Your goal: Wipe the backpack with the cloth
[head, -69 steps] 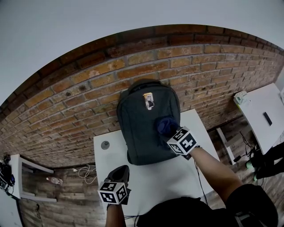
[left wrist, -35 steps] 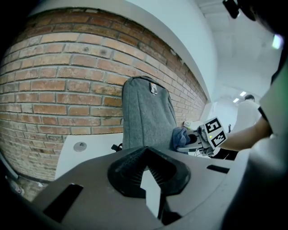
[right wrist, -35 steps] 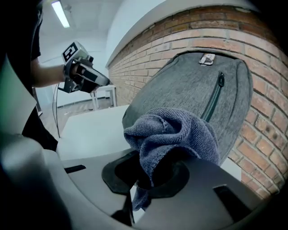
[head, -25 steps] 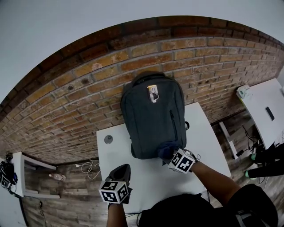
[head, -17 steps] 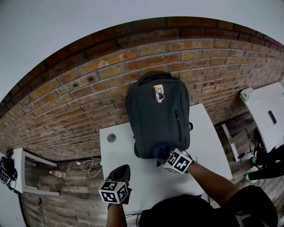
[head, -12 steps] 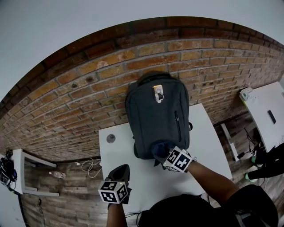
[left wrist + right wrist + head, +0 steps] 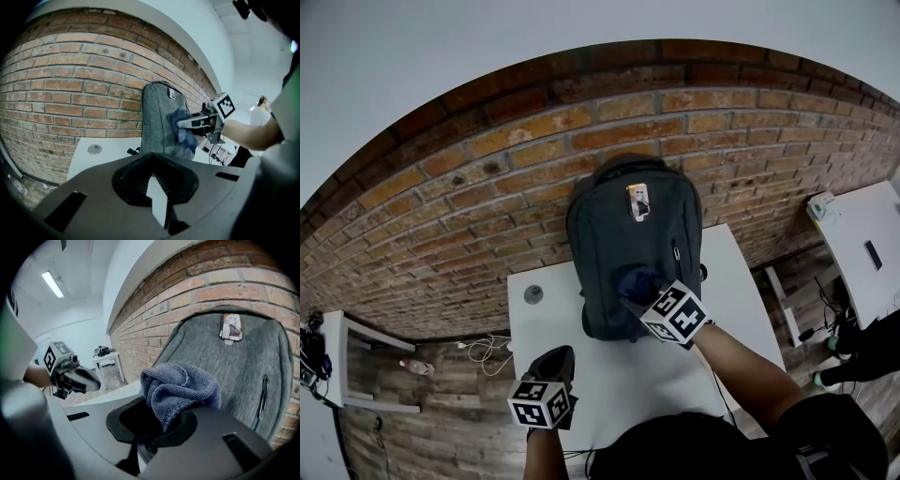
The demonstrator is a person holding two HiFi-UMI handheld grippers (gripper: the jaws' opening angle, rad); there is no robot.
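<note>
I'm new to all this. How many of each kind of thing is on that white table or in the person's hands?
Backpack: 1
Blue cloth: 1
Grippers: 2, the left gripper and the right gripper
Round grey disc on the table top: 1
Total: 5

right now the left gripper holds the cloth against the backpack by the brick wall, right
Not the left one: the right gripper holds the cloth against the backpack by the brick wall. The right gripper view shows the cloth bunched between its jaws. The left gripper hangs apart over the table, holding nothing.
</note>
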